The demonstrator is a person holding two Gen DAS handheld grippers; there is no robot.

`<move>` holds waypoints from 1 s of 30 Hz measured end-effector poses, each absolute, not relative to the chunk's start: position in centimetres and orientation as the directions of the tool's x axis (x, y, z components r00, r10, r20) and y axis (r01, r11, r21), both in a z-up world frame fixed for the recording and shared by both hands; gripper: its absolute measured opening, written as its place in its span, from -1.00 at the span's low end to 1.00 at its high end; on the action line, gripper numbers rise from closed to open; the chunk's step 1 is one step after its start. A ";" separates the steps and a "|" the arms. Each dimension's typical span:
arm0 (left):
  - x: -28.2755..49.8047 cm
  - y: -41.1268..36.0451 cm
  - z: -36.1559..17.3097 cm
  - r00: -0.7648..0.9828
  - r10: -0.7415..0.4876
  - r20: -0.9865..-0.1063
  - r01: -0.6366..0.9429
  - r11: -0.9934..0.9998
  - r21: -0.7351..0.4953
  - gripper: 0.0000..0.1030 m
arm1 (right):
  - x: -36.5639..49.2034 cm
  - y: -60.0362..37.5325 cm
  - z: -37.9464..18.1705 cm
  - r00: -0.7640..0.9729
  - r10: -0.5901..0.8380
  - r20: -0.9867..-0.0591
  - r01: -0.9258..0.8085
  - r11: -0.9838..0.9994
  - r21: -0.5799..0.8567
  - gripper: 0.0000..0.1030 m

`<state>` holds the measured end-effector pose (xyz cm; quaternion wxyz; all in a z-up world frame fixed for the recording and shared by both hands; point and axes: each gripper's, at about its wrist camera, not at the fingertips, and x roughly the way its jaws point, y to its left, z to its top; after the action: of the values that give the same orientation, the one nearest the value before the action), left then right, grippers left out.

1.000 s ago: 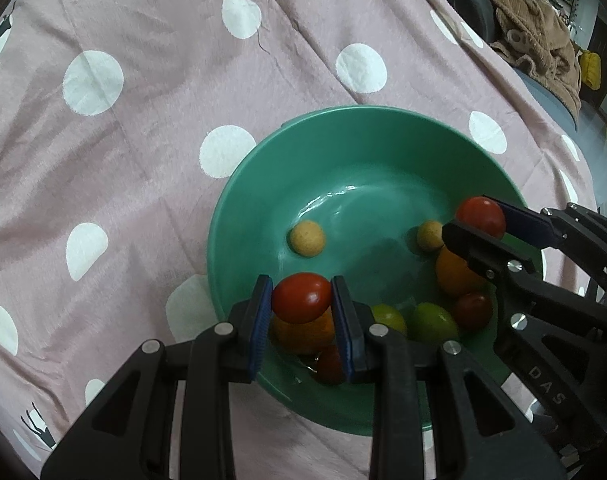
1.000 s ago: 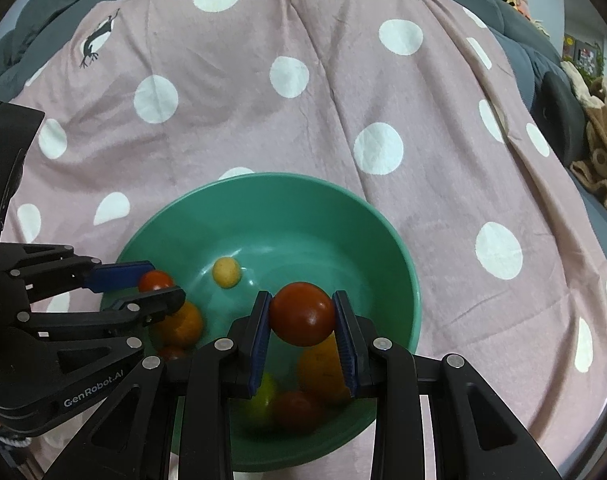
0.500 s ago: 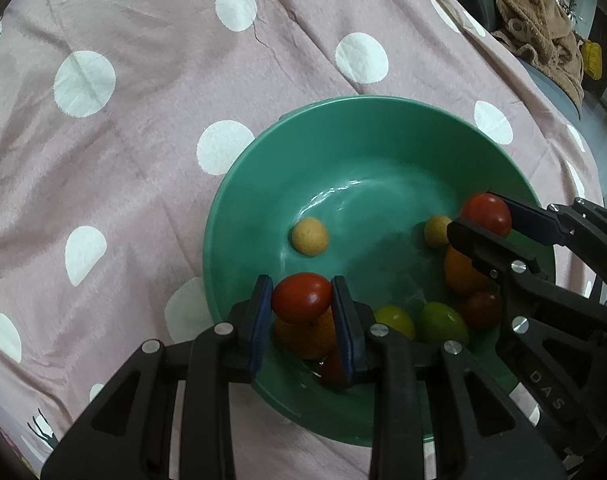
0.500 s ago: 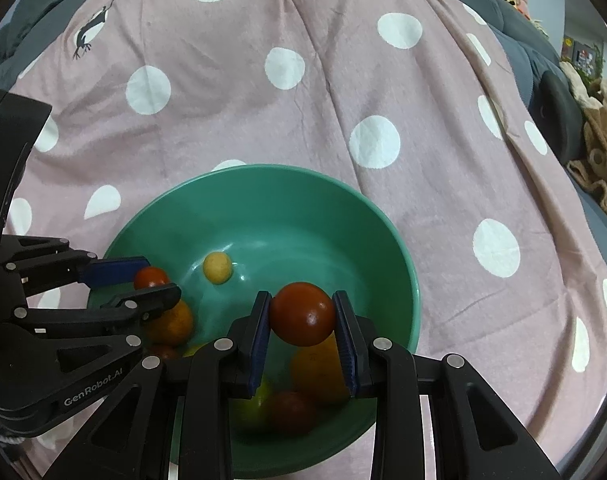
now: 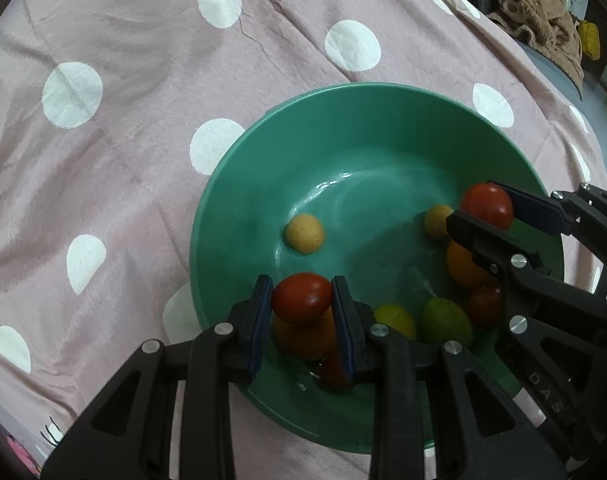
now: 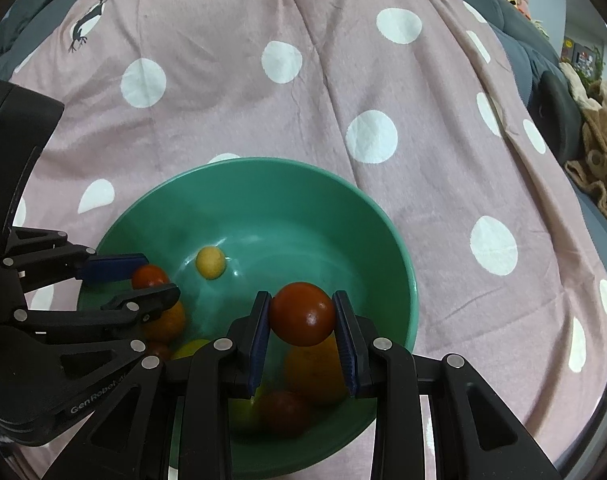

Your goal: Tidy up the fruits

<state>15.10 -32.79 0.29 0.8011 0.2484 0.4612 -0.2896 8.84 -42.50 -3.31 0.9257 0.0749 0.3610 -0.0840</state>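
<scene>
A green bowl (image 5: 239,184) sits on the pink spotted cloth; it also shows in the right wrist view (image 6: 343,200). My left gripper (image 5: 302,300) is shut on a red tomato (image 5: 302,297) above the bowl's near side. My right gripper (image 6: 302,316) is shut on another red tomato (image 6: 302,314) above the bowl; it shows at the right of the left wrist view (image 5: 486,206). In the bowl lie a small yellow fruit (image 5: 304,234), another small yellow fruit (image 5: 437,220), oranges (image 5: 465,268), a lime (image 5: 445,320), a yellow-green fruit (image 5: 395,318) and dark red fruits (image 5: 483,306).
The pink cloth with white dots (image 6: 343,92) covers the whole surface. A brown garment (image 5: 535,20) lies at the far right on grey furniture. A dark cushion (image 6: 555,112) sits beyond the cloth's right edge.
Both grippers have risen and drawn back a little, each still holding its tomato. The bowl and the fruits in it have not moved.
</scene>
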 end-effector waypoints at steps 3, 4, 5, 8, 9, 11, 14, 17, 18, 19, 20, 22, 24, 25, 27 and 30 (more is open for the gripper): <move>15.2 -32.9 0.1 0.406 -0.228 -0.885 0.698 0.703 0.139 -0.41 | 8.8 -42.5 -3.4 0.723 -0.104 -0.683 0.214 0.974 0.078 -0.37; 15.3 -33.0 0.1 0.406 -0.225 -0.886 0.698 0.702 0.142 -0.41 | 8.8 -42.5 -3.3 0.722 -0.105 -0.684 0.214 0.974 0.077 -0.37; 15.3 -33.0 0.1 0.406 -0.223 -0.886 0.698 0.701 0.143 -0.41 | 8.8 -42.5 -3.3 0.721 -0.106 -0.684 0.214 0.974 0.075 -0.37; 15.4 -32.9 0.0 0.405 -0.220 -0.887 0.698 0.702 0.145 -0.41 | 8.8 -42.5 -3.4 0.719 -0.105 -0.687 0.214 0.974 0.074 -0.37; 15.4 -32.9 0.0 0.406 -0.218 -0.887 0.698 0.701 0.147 -0.41 | 8.8 -42.5 -3.4 0.718 -0.105 -0.688 0.213 0.974 0.073 -0.37; 15.3 -32.9 -0.1 0.406 -0.216 -0.888 0.699 0.699 0.149 -0.41 | 8.9 -42.5 -3.5 0.716 -0.104 -0.691 0.211 0.975 0.072 -0.37; 15.3 -32.9 -0.2 0.407 -0.216 -0.888 0.698 0.700 0.150 -0.41 | 9.1 -42.5 -3.6 0.711 -0.111 -0.694 0.217 0.974 0.067 -0.37; 15.4 -32.8 -0.1 0.407 -0.216 -0.888 0.691 0.708 0.145 -0.30 | 9.1 -42.5 -3.7 0.705 -0.121 -0.698 0.227 0.972 0.061 -0.37; 15.3 -32.8 0.1 0.411 -0.218 -0.885 0.689 0.710 0.145 -0.21 | 9.1 -42.5 -3.6 0.705 -0.120 -0.699 0.228 0.971 0.063 -0.37; 15.2 -32.7 0.3 0.410 -0.225 -0.884 0.690 0.710 0.140 -0.02 | 9.0 -42.5 -3.6 0.704 -0.122 -0.700 0.231 0.971 0.063 -0.35; 15.1 -32.6 0.6 0.413 -0.229 -0.881 0.687 0.713 0.136 0.03 | 9.0 -42.5 -3.5 0.702 -0.125 -0.702 0.233 0.971 0.060 -0.32; 14.7 -32.3 1.5 0.430 -0.227 -0.874 0.677 0.722 0.146 0.29 | 8.7 -42.6 -3.3 0.698 -0.146 -0.701 0.253 0.966 0.051 -0.31; 14.3 -31.7 2.7 0.437 -0.245 -0.865 0.670 0.731 0.132 0.38 | 8.2 -42.9 -2.7 0.703 -0.145 -0.696 0.263 0.963 0.065 -0.30; 14.0 -31.4 3.4 0.447 -0.248 -0.859 0.663 0.736 0.133 0.52 | 7.9 -43.0 -2.3 0.710 -0.142 -0.690 0.265 0.961 0.075 -0.30; 13.3 -30.8 4.8 0.467 -0.261 -0.845 0.655 0.744 0.132 0.62 | 7.1 -43.2 -1.2 0.721 -0.135 -0.680 0.263 0.961 0.087 -0.30; 12.2 -29.8 7.0 0.486 -0.280 -0.828 0.639 0.760 0.118 0.77 | 5.9 -43.4 0.4 0.737 -0.092 -0.669 0.230 0.966 0.120 -0.29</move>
<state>12.19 -29.76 7.02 0.8358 0.2106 0.4261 -0.2747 5.89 -43.37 0.44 0.9269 0.0979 0.3517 -0.0869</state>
